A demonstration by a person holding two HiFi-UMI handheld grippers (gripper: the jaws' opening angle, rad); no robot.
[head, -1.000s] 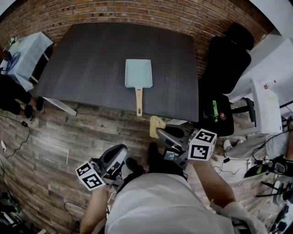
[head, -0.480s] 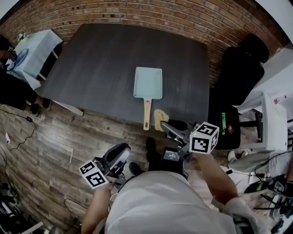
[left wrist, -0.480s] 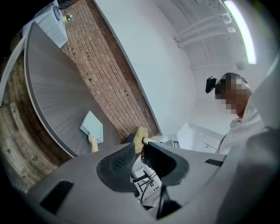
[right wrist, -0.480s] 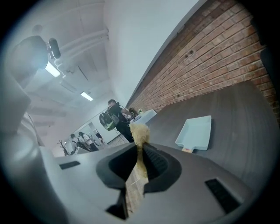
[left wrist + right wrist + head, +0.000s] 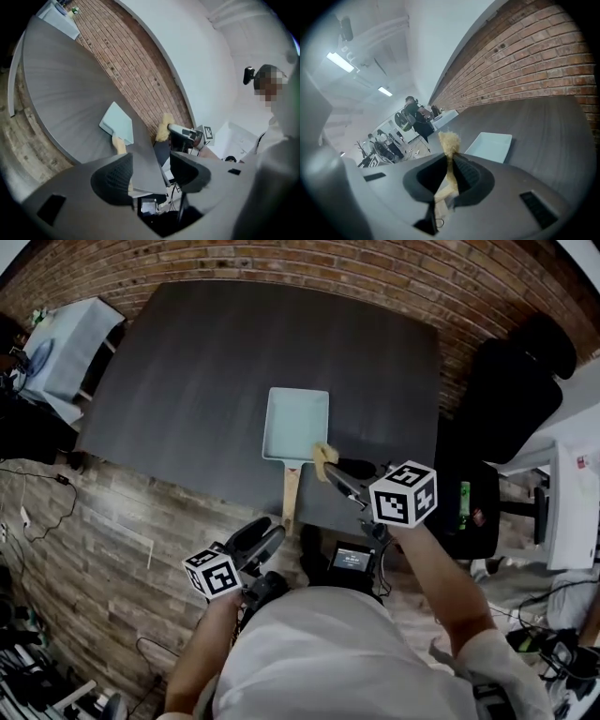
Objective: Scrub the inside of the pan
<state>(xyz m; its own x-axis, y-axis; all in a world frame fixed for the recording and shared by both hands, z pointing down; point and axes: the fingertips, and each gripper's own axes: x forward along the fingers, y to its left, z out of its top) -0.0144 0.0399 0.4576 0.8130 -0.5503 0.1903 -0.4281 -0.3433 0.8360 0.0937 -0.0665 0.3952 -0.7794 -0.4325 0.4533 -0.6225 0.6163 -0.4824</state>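
Pan sits flat on the table, near its front edge. It's pale blue, rectangular & shallow, and the inside looks bare. Its wooden handle points back toward the person & seems to overhang the edge a bit.

Right tongs are pinching a yellow scrub pad, pressed tight on its lower part w/ the fluffy top sticking out past the tips. In head view the pad is over the pan's near right corner; can't tell if it's touching.

Left tongs have just been opening and are now spread wide w/ nothing btw them. They're off the table's front edge, aimed toward the handle but short of it.

Handling, my read: pan is prob light, thin & stiff, so it'll likely skid on the smooth table once scrubbing starts. Best hold is the handle, approx mid-length, since wood gives grip. Left tongs should clamp there & bear down to steady it. Pad looks soft & floppy, so it needs a firm pinch & downward push or it'll just fold over.
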